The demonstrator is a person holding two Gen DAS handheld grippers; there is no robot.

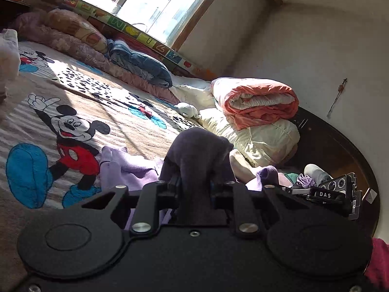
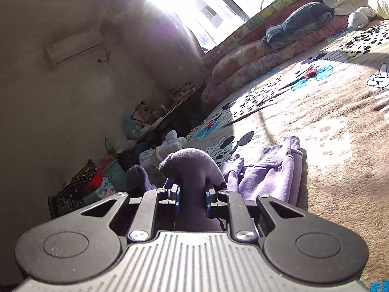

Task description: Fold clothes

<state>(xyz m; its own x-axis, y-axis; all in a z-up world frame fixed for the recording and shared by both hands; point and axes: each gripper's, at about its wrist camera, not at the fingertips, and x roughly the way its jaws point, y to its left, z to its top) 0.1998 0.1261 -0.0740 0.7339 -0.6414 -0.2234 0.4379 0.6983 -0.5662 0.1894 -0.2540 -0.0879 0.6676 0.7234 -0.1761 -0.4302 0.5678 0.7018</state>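
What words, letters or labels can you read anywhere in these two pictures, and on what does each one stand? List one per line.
"DAS": white letters on the black gripper body at the right edge of the left wrist view.
"N", "U": large letters on the colourful alphabet panel along the window ledge; its other tiles are too blurred to read.
Wall air conditioner: no marking readable.

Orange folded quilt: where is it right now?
In the left wrist view, the orange folded quilt sits right of centre, stacked on a cream quilt by the white wall.
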